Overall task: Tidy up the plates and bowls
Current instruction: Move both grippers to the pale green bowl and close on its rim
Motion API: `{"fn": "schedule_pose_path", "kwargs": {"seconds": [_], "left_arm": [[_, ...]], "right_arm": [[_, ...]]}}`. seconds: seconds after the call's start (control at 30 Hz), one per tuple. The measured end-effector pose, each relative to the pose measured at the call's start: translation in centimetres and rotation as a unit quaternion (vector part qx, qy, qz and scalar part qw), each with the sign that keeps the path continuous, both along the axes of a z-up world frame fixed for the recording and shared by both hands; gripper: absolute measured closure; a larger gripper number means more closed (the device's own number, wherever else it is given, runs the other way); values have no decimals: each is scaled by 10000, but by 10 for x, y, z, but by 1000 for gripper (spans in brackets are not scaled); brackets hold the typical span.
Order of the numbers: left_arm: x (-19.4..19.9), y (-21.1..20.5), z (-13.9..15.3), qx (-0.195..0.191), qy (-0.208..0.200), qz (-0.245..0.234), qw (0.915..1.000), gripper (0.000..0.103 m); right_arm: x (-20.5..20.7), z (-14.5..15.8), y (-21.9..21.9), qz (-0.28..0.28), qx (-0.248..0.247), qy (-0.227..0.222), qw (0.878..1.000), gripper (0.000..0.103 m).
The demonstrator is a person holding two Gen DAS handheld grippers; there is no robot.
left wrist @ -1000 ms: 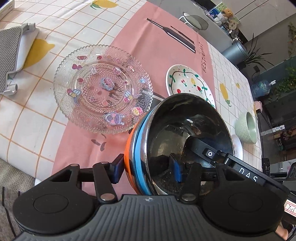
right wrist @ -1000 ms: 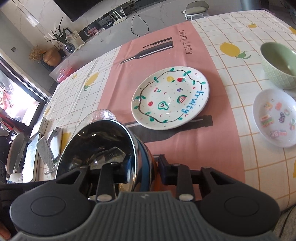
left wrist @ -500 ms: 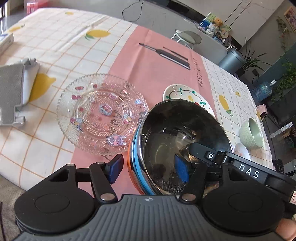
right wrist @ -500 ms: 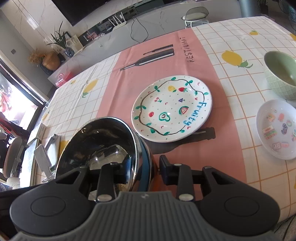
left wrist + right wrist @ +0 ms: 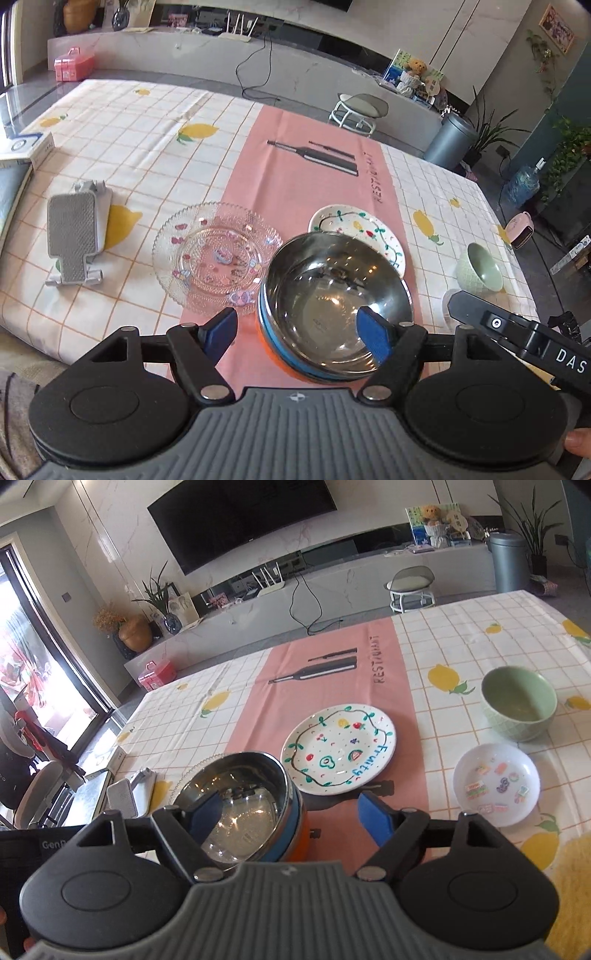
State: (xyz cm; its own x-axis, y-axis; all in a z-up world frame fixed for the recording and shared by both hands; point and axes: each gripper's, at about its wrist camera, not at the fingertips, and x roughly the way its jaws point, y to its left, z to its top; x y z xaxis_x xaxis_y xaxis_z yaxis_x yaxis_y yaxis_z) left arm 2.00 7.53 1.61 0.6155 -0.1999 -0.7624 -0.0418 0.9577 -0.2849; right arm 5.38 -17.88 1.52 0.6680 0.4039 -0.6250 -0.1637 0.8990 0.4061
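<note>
A steel bowl (image 5: 334,295) nested in blue and orange bowls rests on the pink runner at the table's near edge; it also shows in the right wrist view (image 5: 240,797). My left gripper (image 5: 297,334) is open, with its right finger over the bowl's inside and its left finger outside. My right gripper (image 5: 291,818) is open too, astride the bowl's right rim. A clear glass plate (image 5: 210,254) lies left of the bowl. A white fruit-painted plate (image 5: 338,749) lies behind it. A green bowl (image 5: 519,701) and a small white dish (image 5: 496,784) sit at the right.
A grey phone stand (image 5: 74,236) lies on the checked tablecloth at the left. A book and a box (image 5: 22,147) sit at the far left edge. A stool (image 5: 356,107) stands beyond the table's far edge.
Both grippers have opened and let go of the bowl stack, which now rests on the table. Both have pulled back and tilted up, so more of the room shows.
</note>
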Motion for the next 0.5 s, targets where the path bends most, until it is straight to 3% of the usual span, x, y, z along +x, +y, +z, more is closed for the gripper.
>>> {"fn": "schedule_pose_path", "kwargs": {"seconds": [0.3,0.5], "left_arm": [[19,-43,42,171,-383,-305,9987,17],[45,-83,58,160,-578,-380,9975,17]], "right_arm": [[-11,55,-64,-703,-261,-597,9954,19],[-4,84,-119,-1209,-473,-619,9896,18]]}}
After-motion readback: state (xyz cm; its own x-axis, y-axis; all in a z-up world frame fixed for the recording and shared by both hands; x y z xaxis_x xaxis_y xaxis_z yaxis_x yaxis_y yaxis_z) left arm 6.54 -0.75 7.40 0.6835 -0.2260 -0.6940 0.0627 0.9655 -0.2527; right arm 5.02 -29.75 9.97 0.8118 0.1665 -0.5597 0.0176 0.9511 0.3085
